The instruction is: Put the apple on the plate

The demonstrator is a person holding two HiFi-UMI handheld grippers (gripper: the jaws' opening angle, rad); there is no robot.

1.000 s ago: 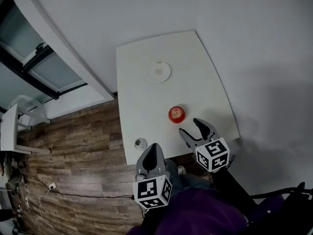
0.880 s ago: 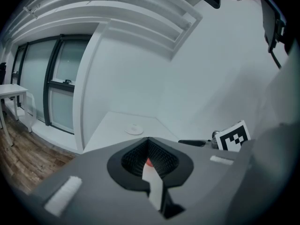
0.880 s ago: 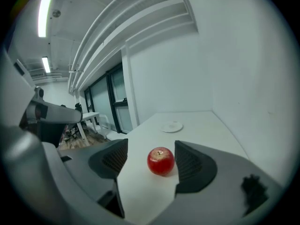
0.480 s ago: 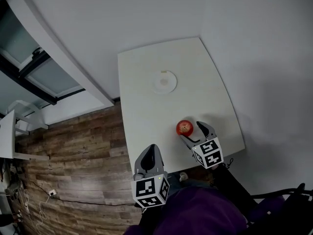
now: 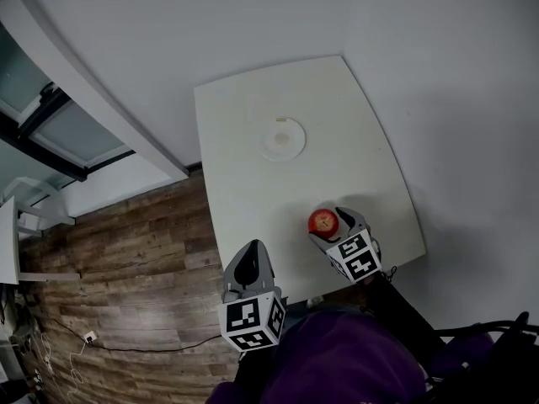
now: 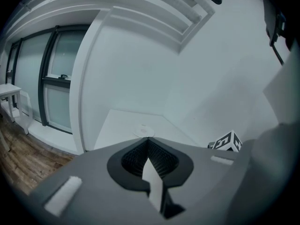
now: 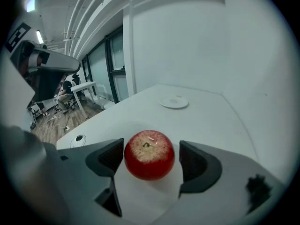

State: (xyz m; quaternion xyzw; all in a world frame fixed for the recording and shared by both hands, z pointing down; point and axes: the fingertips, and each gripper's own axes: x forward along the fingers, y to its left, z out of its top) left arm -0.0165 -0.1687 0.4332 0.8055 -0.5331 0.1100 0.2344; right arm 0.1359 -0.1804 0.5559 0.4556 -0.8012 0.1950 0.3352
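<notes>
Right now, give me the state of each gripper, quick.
Left gripper: shut, holding nothing.
Right gripper: open, its jaws have just been opening; the apple sits between them, not clamped.

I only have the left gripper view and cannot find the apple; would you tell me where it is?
Observer: The apple rests on the table between the jaws of the right hand-held gripper. Those jaws have just been opening and stand apart, not clamped on it.
Operator: Thank you. How does it lie relative to the plate?
Observer: The plate is farther along the table, beyond the apple, with only bare tabletop between them.
</notes>
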